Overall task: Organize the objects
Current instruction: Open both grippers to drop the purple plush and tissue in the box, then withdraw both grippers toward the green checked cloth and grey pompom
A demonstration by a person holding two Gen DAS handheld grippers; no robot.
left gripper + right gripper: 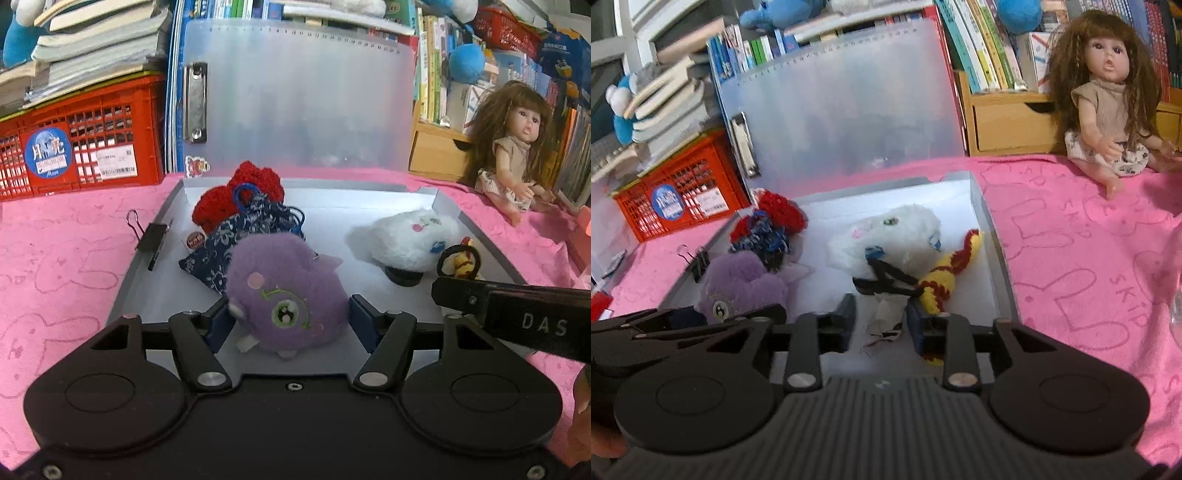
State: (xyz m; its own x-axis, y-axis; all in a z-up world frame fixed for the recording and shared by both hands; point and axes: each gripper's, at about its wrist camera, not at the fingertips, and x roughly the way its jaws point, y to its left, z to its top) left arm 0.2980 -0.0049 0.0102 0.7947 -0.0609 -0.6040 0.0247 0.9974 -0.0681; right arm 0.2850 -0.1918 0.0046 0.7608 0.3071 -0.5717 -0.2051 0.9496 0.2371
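Observation:
A grey shallow box (pixel 147 266) lies on a pink cloth with its frosted lid (pixel 295 103) standing up behind it. My left gripper (pixel 288 321) is shut on a purple plush (pixel 284 291) at the box's near edge, both blue pads against its sides. Inside the box are a red crocheted piece (pixel 255 184), a blue floral pouch (pixel 236 236) and a white plush (pixel 894 236). A yellow and red knitted toy (pixel 945 273) with black cords lies in front of the white plush. My right gripper (pixel 881 325) stands open over it, with a small white tag (pixel 886 314) between the jaws, untouched.
A black binder clip (pixel 147 232) is clamped on the box's left rim. A red crate (pixel 74 147) under stacked books stands at the back left. A doll (pixel 1108 96) sits at the back right before a wooden shelf (pixel 1008 118) of books. The pink cloth (pixel 1071 258) spreads to the right.

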